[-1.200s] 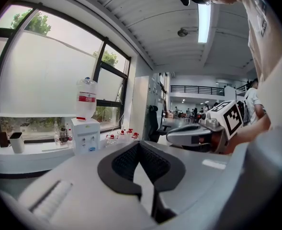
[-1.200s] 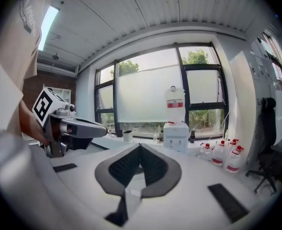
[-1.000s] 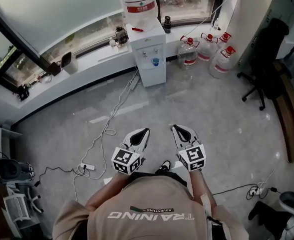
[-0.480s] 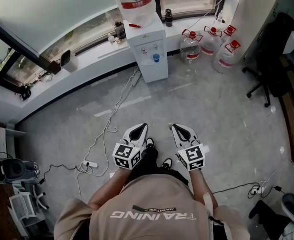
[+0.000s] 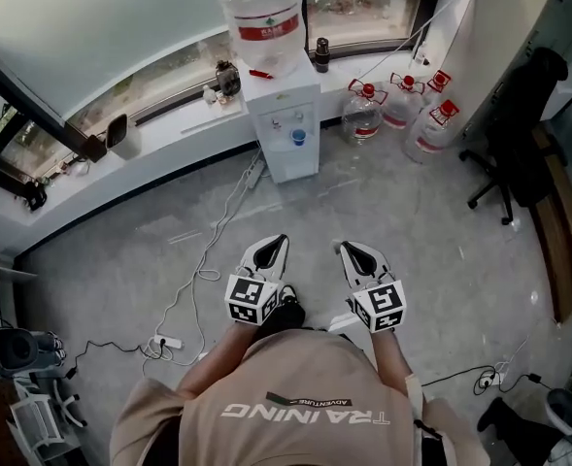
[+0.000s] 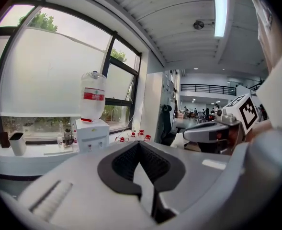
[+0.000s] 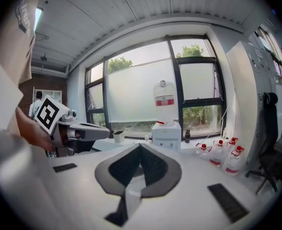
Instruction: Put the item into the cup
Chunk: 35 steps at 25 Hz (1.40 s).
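Cup (image 5: 298,136), small, blue, on white water dispenser (image 5: 287,160)

The head camera looks steeply down from above the person's shoulders, high over the grey stone floor (image 5: 441,260), facing the white water dispenser with its clear, red-labelled bottle (image 5: 284,124) at the far side. The left gripper (image 5: 279,242) camera sits right behind its jaws, aimed level at that dispenser, and the right gripper (image 5: 348,249) camera does likewise. All three share the dispenser and the clear red-capped jugs (image 5: 402,110). Each gripper view catches the other gripper.
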Motion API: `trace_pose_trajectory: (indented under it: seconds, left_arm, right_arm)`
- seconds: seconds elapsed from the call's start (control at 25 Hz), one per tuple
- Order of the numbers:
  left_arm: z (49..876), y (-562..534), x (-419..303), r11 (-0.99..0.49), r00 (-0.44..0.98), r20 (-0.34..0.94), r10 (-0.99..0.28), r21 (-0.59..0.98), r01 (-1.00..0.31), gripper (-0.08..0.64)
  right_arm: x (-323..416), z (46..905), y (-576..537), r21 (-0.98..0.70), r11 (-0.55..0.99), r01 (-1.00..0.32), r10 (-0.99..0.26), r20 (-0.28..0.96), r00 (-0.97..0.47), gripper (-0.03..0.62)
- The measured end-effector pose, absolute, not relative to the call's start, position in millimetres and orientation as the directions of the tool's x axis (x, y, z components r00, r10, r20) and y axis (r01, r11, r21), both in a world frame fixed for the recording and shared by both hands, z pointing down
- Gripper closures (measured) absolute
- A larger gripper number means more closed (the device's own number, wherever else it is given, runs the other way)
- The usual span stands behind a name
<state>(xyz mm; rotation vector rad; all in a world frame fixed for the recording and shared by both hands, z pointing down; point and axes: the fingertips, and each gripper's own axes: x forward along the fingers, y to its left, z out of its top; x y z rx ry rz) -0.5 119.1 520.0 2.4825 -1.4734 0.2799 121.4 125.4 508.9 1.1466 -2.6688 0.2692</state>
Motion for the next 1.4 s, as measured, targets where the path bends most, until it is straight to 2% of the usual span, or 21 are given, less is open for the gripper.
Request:
trace_pose_trajectory:
  seconds: [0.36,0.68,0.96,1.4]
  left_arm:
    - [509,39,-30,-0.550,0.554,0.271,-0.787,0.098,-0.829,0.552]
    - [540,-5,-45,-0.578,0.589,0.313,-0.745,0.137,-0.804,0.552]
    - [554,-41,-48,-0.529,0.548,0.338,-0.766,0.154,-0.835,0.552]
    - [537,-150,-24,-0.435,0.435,0.338,-0.835,0.079,-0.897,0.552]
  right_arm:
    - [80,502,45,-0.087,0.627,-0.774,-0.731,0.278,-0.623,0.581]
    - [59,523,14,-0.072,0.611,-0.788,-0.726,0.347,-0.595,0.581]
    - [59,540,-28,-0.053,0.657,-0.752,-0.682,0.384,-0.622,0.581]
    - [74,539,-150,-0.052,0.782,-0.621,-0.573,0.330,-0.750,0.581]
